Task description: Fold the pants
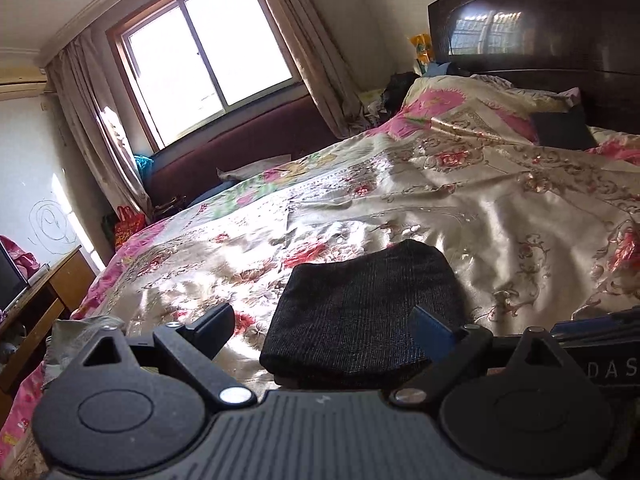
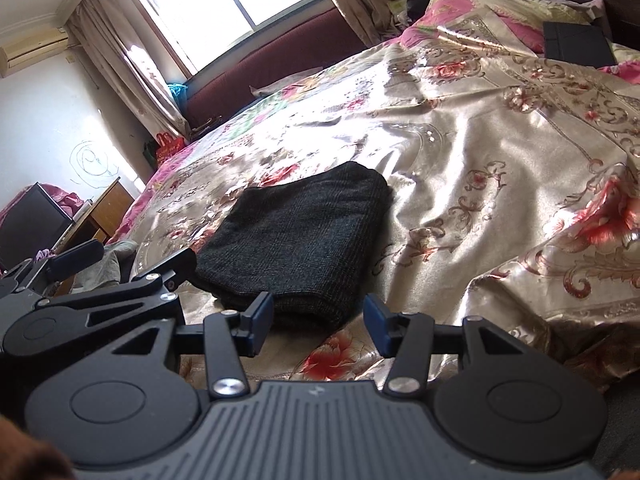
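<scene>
On the flowery bed cover the dark pants lie folded into a neat little block, so the job looks done. Both tongs hang just above it with nothing in them: the left gripper and right gripper are spread wide

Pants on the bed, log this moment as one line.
pants: folded, on bedspread | left gripper: open, empty | right gripper: open, empty
</scene>
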A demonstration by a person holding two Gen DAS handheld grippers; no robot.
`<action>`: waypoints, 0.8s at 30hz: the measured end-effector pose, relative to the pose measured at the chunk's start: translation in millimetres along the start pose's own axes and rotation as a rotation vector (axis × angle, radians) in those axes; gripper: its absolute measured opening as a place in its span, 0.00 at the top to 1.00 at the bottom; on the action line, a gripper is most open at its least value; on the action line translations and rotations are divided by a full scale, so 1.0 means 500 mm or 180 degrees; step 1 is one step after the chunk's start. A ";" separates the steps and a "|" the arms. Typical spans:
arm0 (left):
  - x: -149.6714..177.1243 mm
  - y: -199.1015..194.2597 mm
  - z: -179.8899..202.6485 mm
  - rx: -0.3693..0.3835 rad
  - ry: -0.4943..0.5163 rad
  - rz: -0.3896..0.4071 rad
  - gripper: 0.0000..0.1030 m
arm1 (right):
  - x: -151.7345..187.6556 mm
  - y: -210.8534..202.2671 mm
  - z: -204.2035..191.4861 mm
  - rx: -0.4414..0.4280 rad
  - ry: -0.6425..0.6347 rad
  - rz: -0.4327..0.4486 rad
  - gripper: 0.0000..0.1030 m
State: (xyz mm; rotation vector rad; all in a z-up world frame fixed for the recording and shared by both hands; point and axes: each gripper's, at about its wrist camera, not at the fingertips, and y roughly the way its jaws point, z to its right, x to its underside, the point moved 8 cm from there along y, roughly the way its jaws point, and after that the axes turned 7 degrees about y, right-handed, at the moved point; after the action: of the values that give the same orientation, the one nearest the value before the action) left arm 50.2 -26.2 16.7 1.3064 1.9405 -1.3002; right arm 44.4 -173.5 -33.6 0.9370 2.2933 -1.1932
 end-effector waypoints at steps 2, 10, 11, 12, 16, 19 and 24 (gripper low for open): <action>0.005 0.018 0.002 0.0069 -0.0006 -0.0018 0.00 | 0.003 0.013 0.006 0.0072 0.0021 -0.0022 0.49; 0.053 0.099 0.010 0.0338 -0.0175 -0.0184 0.00 | 0.020 0.072 0.021 0.0309 0.0102 -0.0180 0.49; 0.056 0.105 0.009 0.0331 -0.0184 -0.0194 0.00 | 0.020 0.078 0.019 0.0324 0.0083 -0.0191 0.49; 0.060 0.111 0.006 0.0322 -0.0196 -0.0211 0.00 | 0.020 0.083 0.018 0.0330 0.0073 -0.0207 0.49; 0.077 0.130 0.000 0.0337 -0.0294 -0.0316 0.00 | 0.025 0.103 0.012 0.0357 0.0020 -0.0284 0.49; 0.087 0.134 -0.001 0.0325 -0.0321 -0.0357 0.00 | 0.031 0.108 0.009 0.0379 -0.0023 -0.0311 0.49; 0.099 0.130 -0.002 0.0312 -0.0344 -0.0401 0.00 | 0.041 0.106 0.005 0.0388 -0.0065 -0.0330 0.49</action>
State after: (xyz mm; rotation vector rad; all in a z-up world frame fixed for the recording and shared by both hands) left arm 86.3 3.9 -50.3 1.1489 1.9322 -1.5120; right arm 68.0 -145.8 -77.7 0.8523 2.2995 -1.3928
